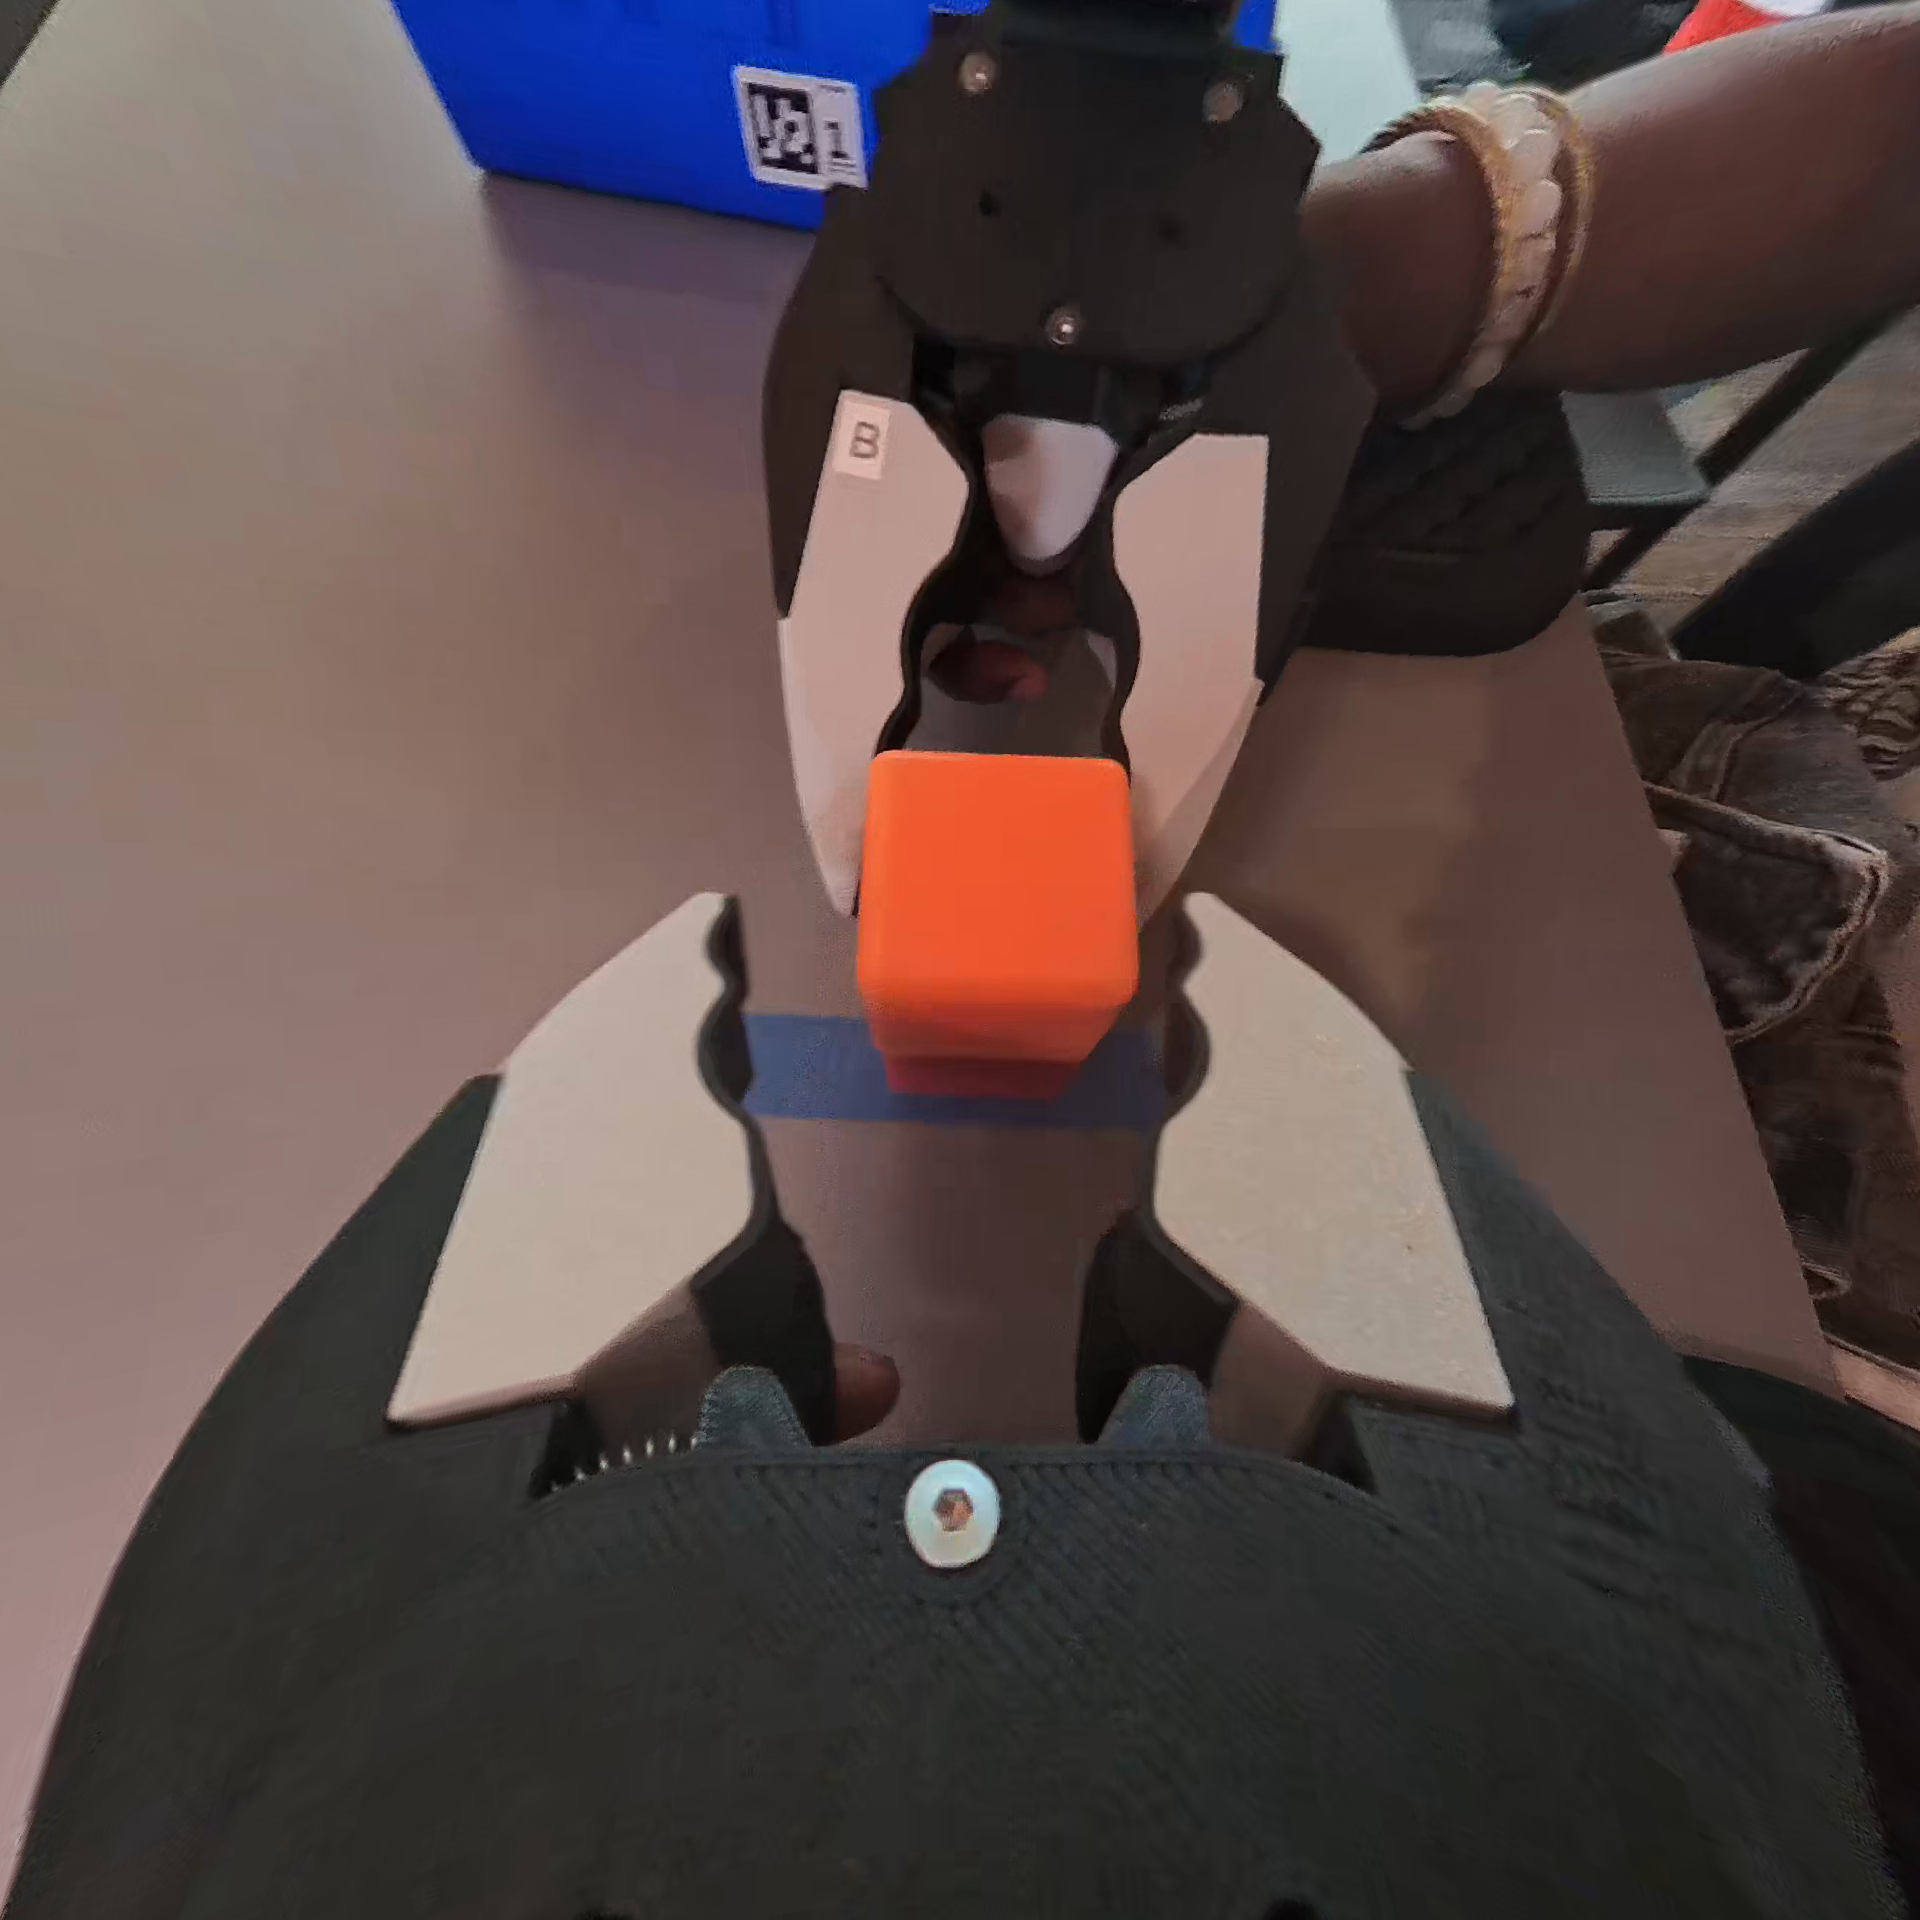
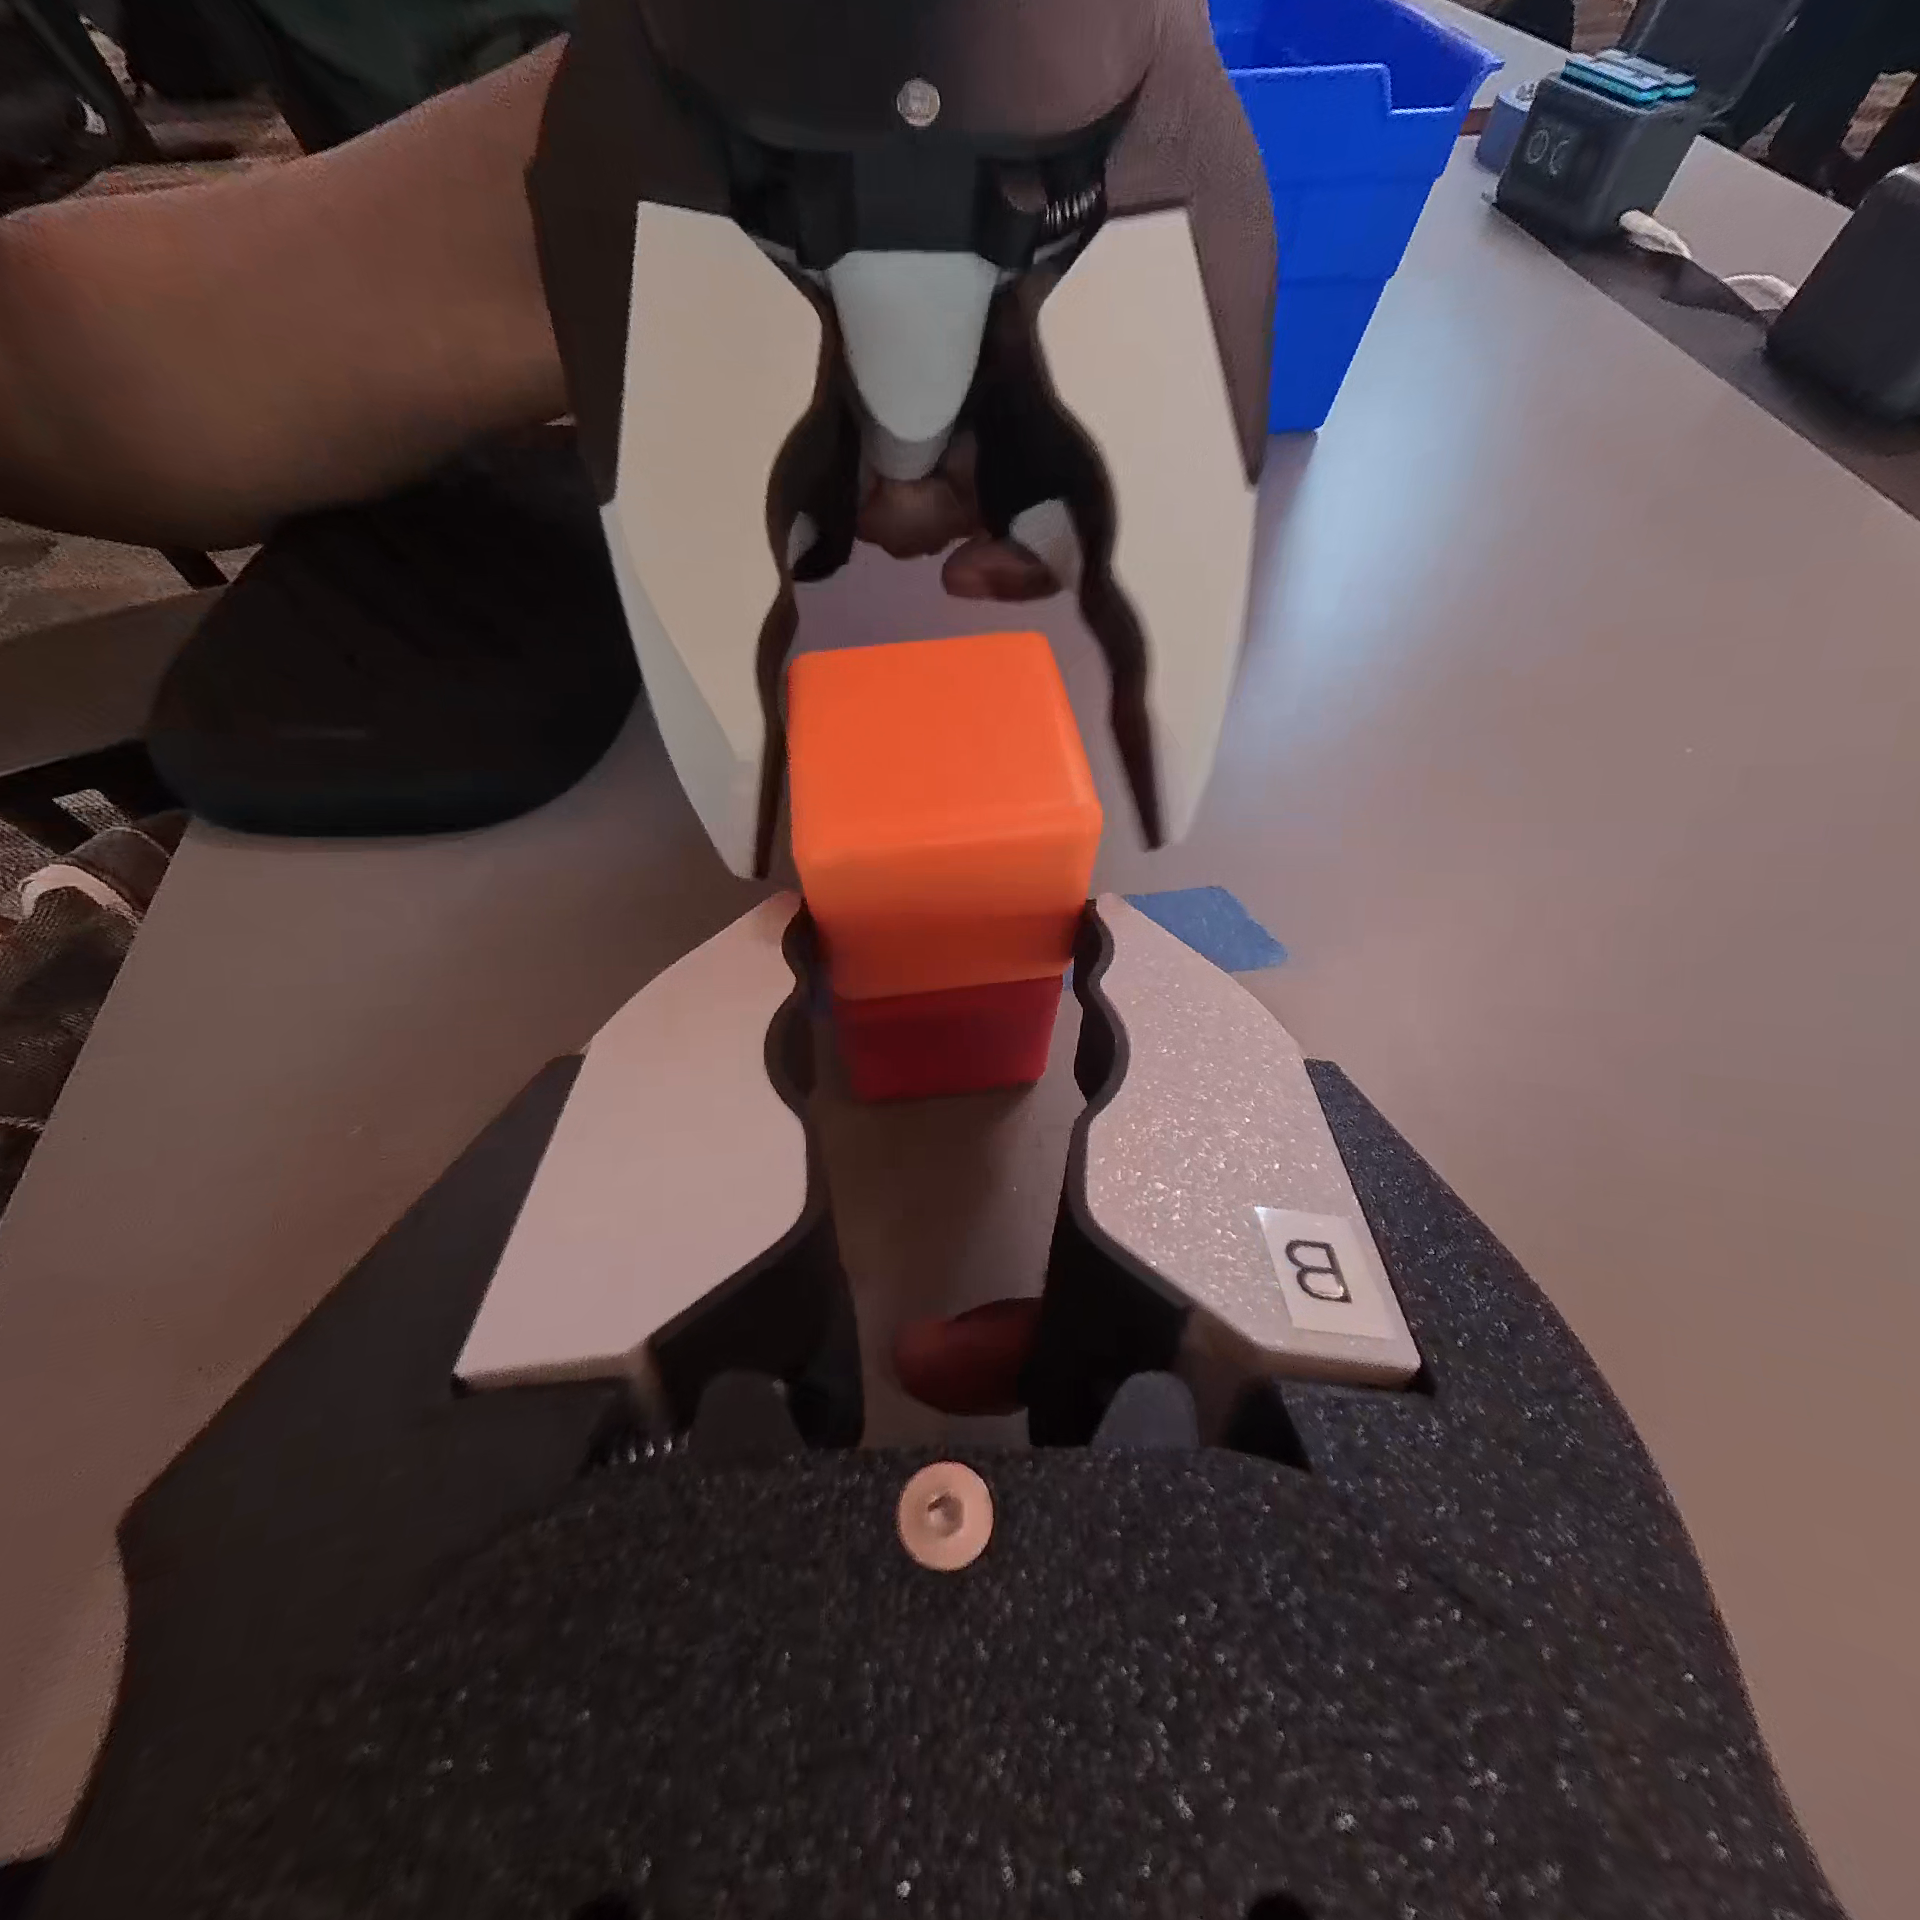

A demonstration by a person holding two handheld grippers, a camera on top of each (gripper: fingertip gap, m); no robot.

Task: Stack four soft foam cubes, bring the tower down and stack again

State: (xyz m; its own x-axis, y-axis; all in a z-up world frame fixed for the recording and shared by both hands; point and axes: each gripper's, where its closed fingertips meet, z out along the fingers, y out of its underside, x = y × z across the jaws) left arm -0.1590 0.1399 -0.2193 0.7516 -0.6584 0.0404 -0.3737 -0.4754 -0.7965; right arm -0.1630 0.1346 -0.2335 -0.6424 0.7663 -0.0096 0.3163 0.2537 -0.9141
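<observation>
right tongs [image 2: 943, 940] pinching orange cube [image 2: 940, 790] atop red cube [image 2: 948, 1044], frame centre; left tongs [image 1: 961, 971] spread beside it; desk [image 2: 1507, 831]

Both tools are black printed plastic with a grainy, layered surface. The left gripper [image 1: 961, 940] has pale grey plates on its two fingers, wavy black inner edges, a silver hex screw near its base and a small coil spring at its left. The right gripper [image 2: 943, 940] looks alike, with a small lettered sticker on its right plate. Gold and pale beaded bracelets [image 1: 1512, 244] circle the far wrist.
</observation>
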